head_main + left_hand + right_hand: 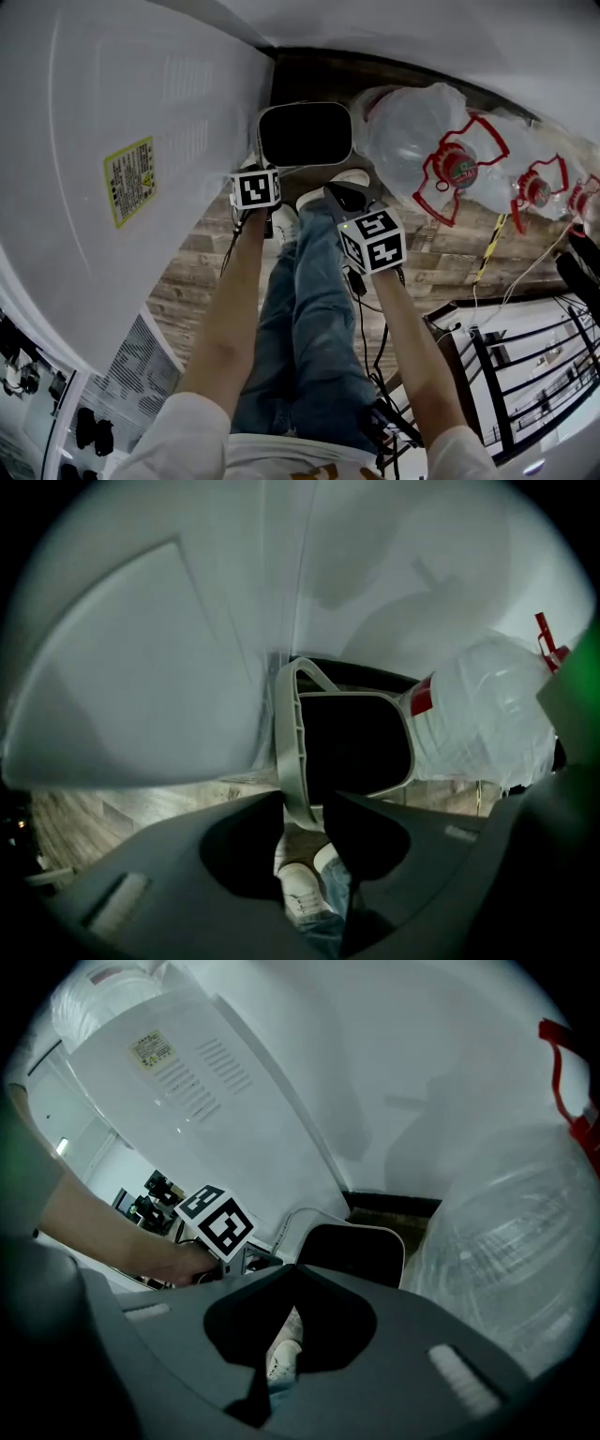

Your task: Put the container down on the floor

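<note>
Container [361, 747], a white bin with a dark inside: your left gripper [305, 808] pinches its handle [292, 747]. Your right gripper [292, 1274] is pressed together, empty.

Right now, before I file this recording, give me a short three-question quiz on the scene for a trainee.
1. True or false: the left tongs are shut on the handle of the container.
2. In the head view, what lies to the right of the container? A) clear water jugs with red caps B) a cardboard box C) a broom
3. Fill in: the right tongs are shut and hold ____.

Key: 1 true; 2 A; 3 nothing
</note>
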A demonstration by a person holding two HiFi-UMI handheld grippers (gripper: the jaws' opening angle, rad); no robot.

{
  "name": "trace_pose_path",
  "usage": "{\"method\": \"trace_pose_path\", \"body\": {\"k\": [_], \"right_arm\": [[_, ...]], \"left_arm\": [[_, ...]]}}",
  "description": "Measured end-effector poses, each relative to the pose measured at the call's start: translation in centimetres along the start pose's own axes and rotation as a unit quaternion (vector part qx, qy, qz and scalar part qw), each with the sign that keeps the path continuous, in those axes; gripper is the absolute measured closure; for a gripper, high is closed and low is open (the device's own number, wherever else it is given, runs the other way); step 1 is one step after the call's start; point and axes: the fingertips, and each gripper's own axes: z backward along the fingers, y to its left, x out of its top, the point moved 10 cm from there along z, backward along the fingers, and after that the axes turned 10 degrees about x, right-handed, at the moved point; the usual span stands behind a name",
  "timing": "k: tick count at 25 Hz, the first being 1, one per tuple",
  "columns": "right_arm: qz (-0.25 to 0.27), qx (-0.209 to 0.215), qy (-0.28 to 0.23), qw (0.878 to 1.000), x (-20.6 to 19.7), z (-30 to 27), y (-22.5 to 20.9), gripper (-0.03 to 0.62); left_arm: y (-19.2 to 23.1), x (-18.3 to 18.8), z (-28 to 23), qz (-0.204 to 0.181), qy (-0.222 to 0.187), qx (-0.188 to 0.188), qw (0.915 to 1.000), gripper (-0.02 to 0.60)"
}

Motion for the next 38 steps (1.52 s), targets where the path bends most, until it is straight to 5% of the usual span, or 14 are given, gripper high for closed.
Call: {"method": "trace_pose_path", "body": {"k": [10, 20, 25, 33, 38], "right_arm": [[0.007, -0.008, -0.015, 1.000, 0.0, 1.0, 0.6, 0.568], [0.054, -0.035, -0.100, 0.993, 3.1, 7.7, 3.0, 0.568], [0.031, -0.071, -0.089, 0.993, 2.9, 10.7, 5.6, 0.568], [0.071, -0.077, -0.177, 0.979, 5.1, 18.1, 11.3, 0.566], [0.131, -0.108, -0.164, 0.972, 7.2, 22.2, 15.7, 0.568]], "left_arm": [[-0.1, -1.2, 1.0, 0.023, 0.016, -0.005, 0.9996, 0.444], [-2.8, 1.8, 10.2, -0.018, -0.092, -0.048, 0.9945, 0.547], [-4.4, 2.5, 15.9, -0.097, -0.134, -0.043, 0.9853, 0.580], [-6.7, 3.0, 26.6, -0.127, -0.206, -0.086, 0.9665, 0.581], [-6.1, 2.3, 33.9, -0.126, -0.268, -0.102, 0.9497, 0.581]]}}
